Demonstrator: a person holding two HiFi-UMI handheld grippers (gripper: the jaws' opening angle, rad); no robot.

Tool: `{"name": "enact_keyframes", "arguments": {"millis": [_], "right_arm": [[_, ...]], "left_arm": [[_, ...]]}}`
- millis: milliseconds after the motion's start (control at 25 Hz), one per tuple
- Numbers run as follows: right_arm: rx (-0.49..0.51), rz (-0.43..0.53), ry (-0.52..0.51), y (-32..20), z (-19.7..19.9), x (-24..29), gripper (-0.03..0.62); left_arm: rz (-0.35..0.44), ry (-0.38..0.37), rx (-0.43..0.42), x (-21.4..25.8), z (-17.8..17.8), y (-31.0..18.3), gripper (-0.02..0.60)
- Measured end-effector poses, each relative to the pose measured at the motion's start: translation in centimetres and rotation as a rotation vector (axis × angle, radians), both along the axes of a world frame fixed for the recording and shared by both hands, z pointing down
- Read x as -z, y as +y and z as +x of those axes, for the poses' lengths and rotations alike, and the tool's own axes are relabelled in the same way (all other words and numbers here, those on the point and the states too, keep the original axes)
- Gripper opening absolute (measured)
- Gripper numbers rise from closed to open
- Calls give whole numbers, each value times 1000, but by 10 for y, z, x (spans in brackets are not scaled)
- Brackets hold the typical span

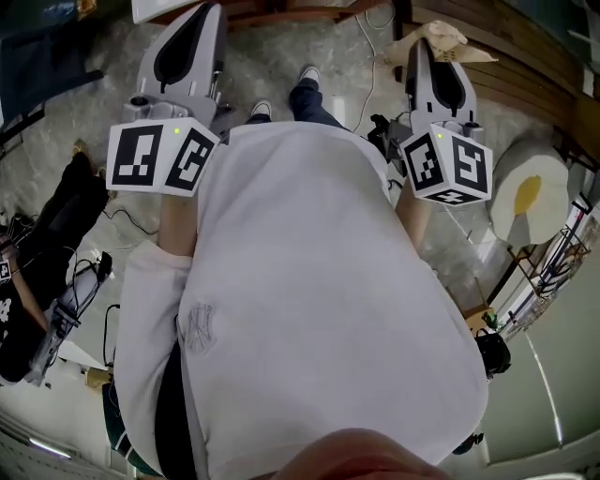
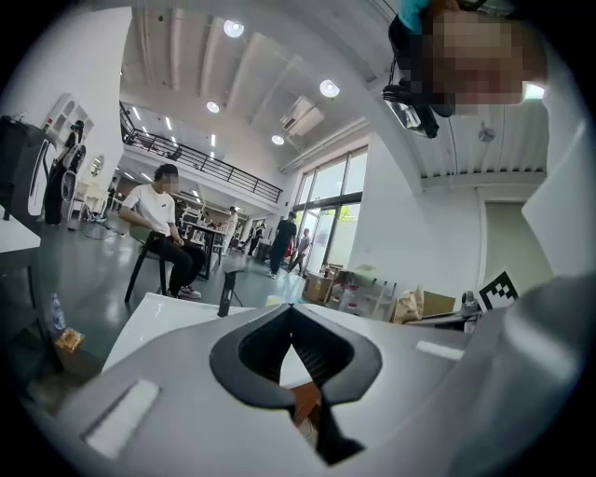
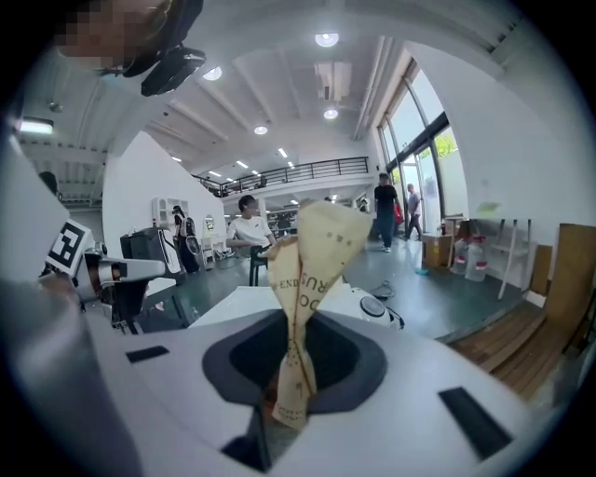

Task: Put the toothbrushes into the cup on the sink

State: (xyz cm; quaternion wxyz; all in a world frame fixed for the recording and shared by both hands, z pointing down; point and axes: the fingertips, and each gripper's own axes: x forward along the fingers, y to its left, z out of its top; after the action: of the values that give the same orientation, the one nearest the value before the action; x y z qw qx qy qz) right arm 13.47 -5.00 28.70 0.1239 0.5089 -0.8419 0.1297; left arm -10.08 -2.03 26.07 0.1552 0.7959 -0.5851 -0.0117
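No toothbrush, cup or sink shows in any view. In the head view my white shirt [image 1: 309,281] fills the middle, with both grippers held out in front over the floor. My left gripper [image 1: 202,11] is at the upper left; in the left gripper view its jaws [image 2: 292,323] meet with nothing between them. My right gripper [image 1: 424,42] is at the upper right, shut on a crumpled beige printed paper wrapper [image 1: 448,39]. In the right gripper view the wrapper [image 3: 317,252] sticks up out of the gripper [image 3: 296,328].
A white table top [image 2: 177,321] lies ahead of the left gripper, with a seated person [image 2: 158,219] beyond it. Wooden planks [image 1: 525,56] and a round white and yellow object [image 1: 528,192] lie at the right. A person in black [image 1: 37,281] crouches at the left.
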Motion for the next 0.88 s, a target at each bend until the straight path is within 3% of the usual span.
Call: {"name": "enact_keyframes", "arguments": {"millis": [600, 880], "right_arm": [[9, 19, -12, -67, 80, -3, 49], [3, 18, -35, -70, 89, -4, 49]], "left_arm": [[26, 0, 29, 3, 68, -65, -15], [41, -19, 14, 11, 79, -71, -15]]}}
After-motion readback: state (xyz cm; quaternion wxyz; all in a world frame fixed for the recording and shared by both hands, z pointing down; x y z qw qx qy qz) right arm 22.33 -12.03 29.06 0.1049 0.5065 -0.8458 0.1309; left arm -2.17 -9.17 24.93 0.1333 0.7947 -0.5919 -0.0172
